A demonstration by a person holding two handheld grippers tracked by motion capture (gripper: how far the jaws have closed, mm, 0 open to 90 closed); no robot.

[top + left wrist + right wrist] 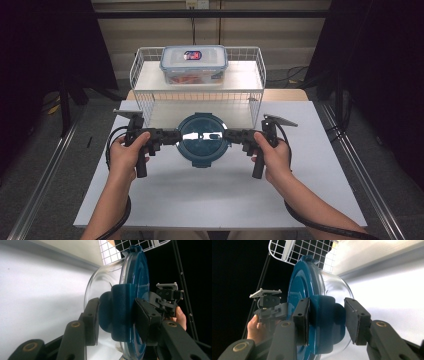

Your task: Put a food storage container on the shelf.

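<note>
A round glass container [202, 150] with a dark blue lid [200, 131] is at the middle of the white table, just in front of a wire rack. I hold it from both sides. My left gripper [176, 136] is shut on the lid's left latch tab [121, 315], one pad on the lid's top and the other on the tab's underside. My right gripper [229, 135] is shut on the opposite latch tab [324, 315] in the same way. The clear bowl [100, 285] bulges below the lid. I cannot tell whether it rests on the table or hangs just above it.
A white wire rack [145, 65] stands at the table's back edge, its shelf carrying a rectangular clear plastic box [194, 64] with food inside. The space under the shelf is open behind the container. Bare white table [200, 200] lies in front, towards the person.
</note>
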